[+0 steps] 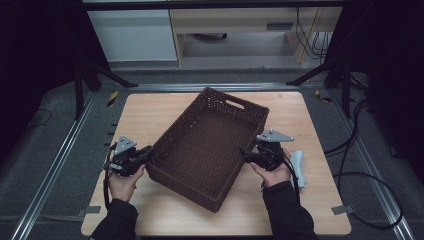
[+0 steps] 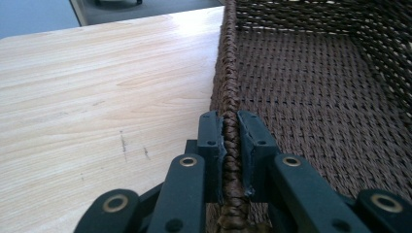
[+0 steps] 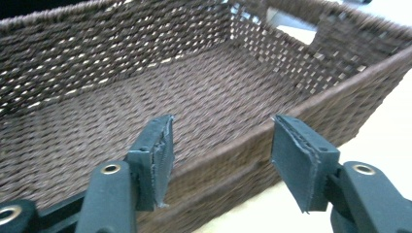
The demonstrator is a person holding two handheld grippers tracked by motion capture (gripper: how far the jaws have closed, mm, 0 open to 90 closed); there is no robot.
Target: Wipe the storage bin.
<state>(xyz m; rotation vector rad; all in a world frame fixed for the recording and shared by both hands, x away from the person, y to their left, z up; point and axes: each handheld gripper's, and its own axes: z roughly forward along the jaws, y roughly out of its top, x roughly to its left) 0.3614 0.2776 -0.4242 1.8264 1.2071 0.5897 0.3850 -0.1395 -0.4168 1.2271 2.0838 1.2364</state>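
The left claw (image 2: 231, 141) is seen clamped on the braided rim of the long near-left wall of the brown woven basket (image 1: 207, 145), one pad on each side of the rim. The right claw (image 3: 221, 162) is held spread wide astride the opposite long wall, with the rim between its pads but not touched by them. The basket is set slantwise at the middle of the desk (image 1: 150, 112), its inside bare. Just right of the basket, beside the right hand (image 1: 275, 172), a pale cloth (image 1: 299, 167) is partly covered by that hand and its cable. No writing can be read anywhere. A handle cut-out (image 1: 235, 102) is seen in the basket's far end wall. Beyond the basket, pale furniture (image 1: 132, 32) is cut off by the frame edge.
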